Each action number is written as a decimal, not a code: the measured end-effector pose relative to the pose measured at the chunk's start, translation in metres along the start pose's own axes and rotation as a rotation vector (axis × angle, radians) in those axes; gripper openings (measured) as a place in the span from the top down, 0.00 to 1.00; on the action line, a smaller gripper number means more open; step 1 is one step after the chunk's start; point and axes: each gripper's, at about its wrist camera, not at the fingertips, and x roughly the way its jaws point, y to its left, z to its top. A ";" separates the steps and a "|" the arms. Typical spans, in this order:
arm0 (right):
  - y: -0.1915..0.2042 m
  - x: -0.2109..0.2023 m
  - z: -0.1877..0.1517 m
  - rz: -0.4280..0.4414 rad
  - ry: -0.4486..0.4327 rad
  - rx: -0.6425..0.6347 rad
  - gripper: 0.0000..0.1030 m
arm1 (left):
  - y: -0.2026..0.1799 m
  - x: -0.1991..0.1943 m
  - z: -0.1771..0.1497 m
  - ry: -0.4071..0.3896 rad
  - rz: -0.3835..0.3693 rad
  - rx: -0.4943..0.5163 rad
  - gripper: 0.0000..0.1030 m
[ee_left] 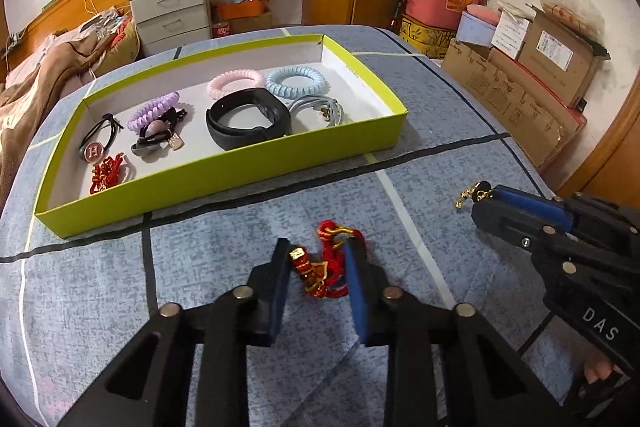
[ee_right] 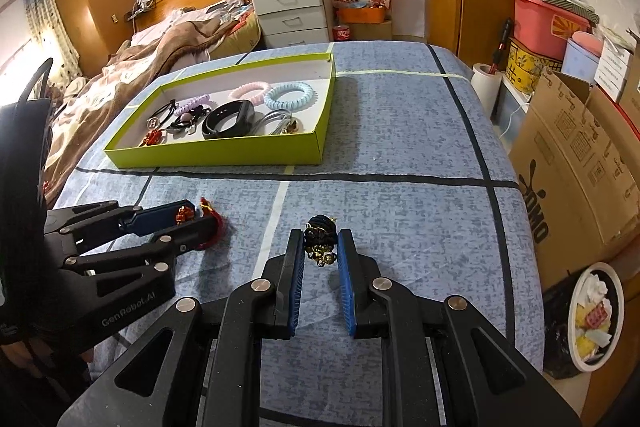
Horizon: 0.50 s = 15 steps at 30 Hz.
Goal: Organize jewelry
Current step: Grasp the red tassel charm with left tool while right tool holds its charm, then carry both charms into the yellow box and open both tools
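The near wall of the green tray hid the lower parts of the red knotted charm and the grey cord lying inside it. The left hand-held gripper covered much of the red bracelet, so whether its pads pressed on it could not be told. The hand behind the right hand-held gripper was cut off at the picture's edge. Print on the cardboard boxes was too small to read.

Bare blue bedspread lies open right of the green tray and between the tray and both grippers. The tray's left half is crowded; cardboard boxes wall the bed's right edge.
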 end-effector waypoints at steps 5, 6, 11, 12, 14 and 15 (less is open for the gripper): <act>0.005 0.000 0.000 0.001 0.001 -0.007 0.83 | 0.008 -0.003 -0.002 -0.003 -0.022 -0.026 0.82; 0.006 0.000 0.000 0.000 0.000 -0.007 0.83 | 0.009 -0.004 -0.002 -0.004 -0.025 -0.029 0.82; 0.009 -0.004 0.004 0.000 -0.013 -0.008 0.83 | 0.023 -0.013 -0.002 -0.029 -0.034 -0.067 0.83; 0.010 -0.004 0.005 0.002 -0.016 -0.009 0.83 | 0.026 -0.015 -0.002 -0.032 -0.037 -0.071 0.83; 0.013 -0.006 0.008 0.006 -0.026 -0.009 0.83 | 0.034 -0.021 -0.001 -0.048 -0.031 -0.088 0.83; 0.014 -0.006 0.011 0.007 -0.031 -0.009 0.83 | 0.038 -0.023 0.000 -0.051 -0.031 -0.095 0.83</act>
